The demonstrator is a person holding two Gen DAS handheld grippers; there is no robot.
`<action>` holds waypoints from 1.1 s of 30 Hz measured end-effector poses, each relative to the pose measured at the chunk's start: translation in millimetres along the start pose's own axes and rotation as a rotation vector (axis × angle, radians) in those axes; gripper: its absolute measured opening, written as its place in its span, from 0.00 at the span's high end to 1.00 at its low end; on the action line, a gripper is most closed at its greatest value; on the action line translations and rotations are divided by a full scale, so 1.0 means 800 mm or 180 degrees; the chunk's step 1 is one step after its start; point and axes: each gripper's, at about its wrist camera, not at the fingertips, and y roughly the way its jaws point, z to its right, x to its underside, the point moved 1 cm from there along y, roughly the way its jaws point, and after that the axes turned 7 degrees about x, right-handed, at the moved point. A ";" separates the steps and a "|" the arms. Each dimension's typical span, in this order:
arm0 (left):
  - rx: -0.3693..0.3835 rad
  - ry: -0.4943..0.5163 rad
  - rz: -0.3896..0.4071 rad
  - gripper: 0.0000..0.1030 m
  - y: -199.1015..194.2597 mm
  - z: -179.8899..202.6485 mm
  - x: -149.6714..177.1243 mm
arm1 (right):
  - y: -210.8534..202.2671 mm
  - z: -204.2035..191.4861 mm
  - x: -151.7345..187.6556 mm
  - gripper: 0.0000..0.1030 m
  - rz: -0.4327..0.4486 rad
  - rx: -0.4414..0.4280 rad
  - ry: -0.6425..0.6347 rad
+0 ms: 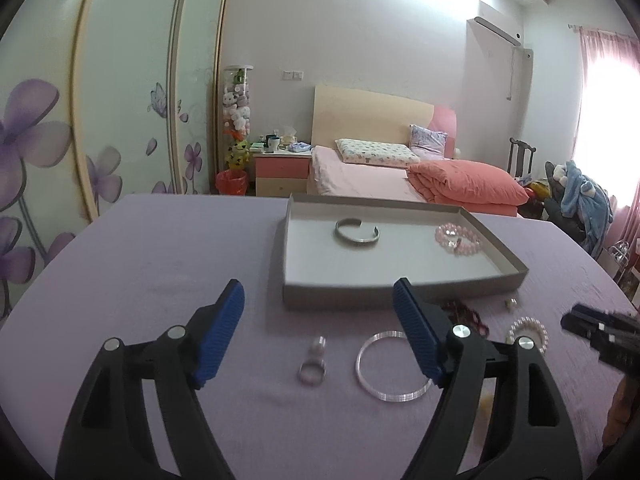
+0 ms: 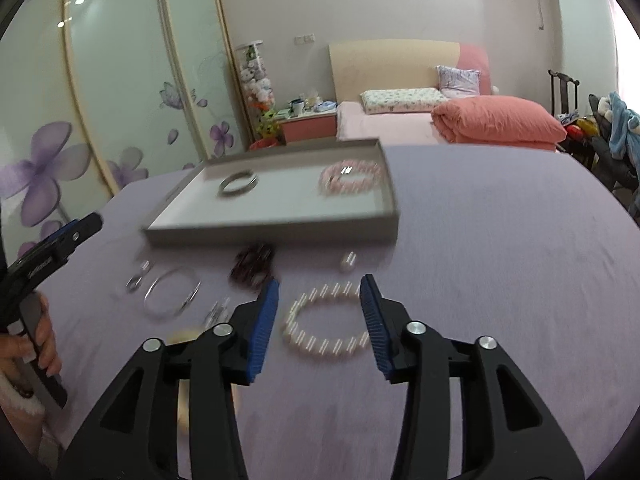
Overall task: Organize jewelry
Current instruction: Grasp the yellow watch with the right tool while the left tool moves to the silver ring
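The right gripper (image 2: 318,320), jaws apart, straddles the white pearl bracelet (image 2: 326,320) lying flat on the purple tablecloth (image 2: 500,260), so it sits nearer than the open-jawed left gripper (image 1: 320,336). The grey cardboard tray (image 2: 272,236) lies just beyond; dark beads (image 2: 254,266) lie between.

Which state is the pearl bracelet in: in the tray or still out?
Out. The pearl bracelet lies on the purple cloth in front of the grey tray, framed by the open right gripper, not gripped.

One tray (image 1: 404,294); two bracelets inside; about six pieces outside.
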 end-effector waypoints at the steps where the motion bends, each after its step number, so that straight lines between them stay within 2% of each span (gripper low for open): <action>1: 0.0001 -0.0005 0.0000 0.26 -0.004 -0.001 0.003 | -0.003 -0.004 0.008 0.56 -0.0028 -0.0031 -0.0009; 3: -0.0021 0.0011 0.0005 0.25 -0.009 -0.002 0.008 | -0.007 -0.016 0.021 0.52 -0.0099 -0.0119 -0.0013; 10: -0.0032 -0.0023 0.0020 0.25 -0.007 -0.012 0.008 | -0.006 -0.054 0.050 0.20 -0.0266 -0.0349 -0.0038; 17: -0.0036 -0.0036 -0.0063 0.25 0.001 -0.014 0.010 | 0.023 -0.085 0.052 0.19 -0.0502 -0.0088 -0.0275; 18: -0.0039 -0.0024 -0.0081 0.25 0.002 -0.014 0.012 | 0.025 -0.086 0.053 0.20 -0.0528 -0.0070 -0.0285; 19: -0.0040 -0.0010 -0.0103 0.25 0.003 -0.014 0.013 | 0.028 -0.086 0.054 0.32 -0.0552 -0.0050 -0.0300; 20: -0.0043 0.0006 -0.0129 0.25 0.003 -0.013 0.014 | 0.030 -0.086 0.057 0.49 -0.0581 -0.0106 -0.0309; 23: -0.0057 0.0038 -0.0238 0.25 0.010 -0.012 0.017 | 0.023 -0.079 0.061 0.66 -0.0553 -0.0128 -0.0296; 31: -0.0120 0.0009 -0.0694 0.25 0.040 -0.015 0.030 | 0.010 -0.027 0.065 0.69 -0.0538 0.0024 0.0041; 33: -0.0117 0.0019 -0.0828 0.31 0.051 -0.014 0.033 | 0.008 -0.021 0.065 0.69 -0.0538 0.0042 0.0080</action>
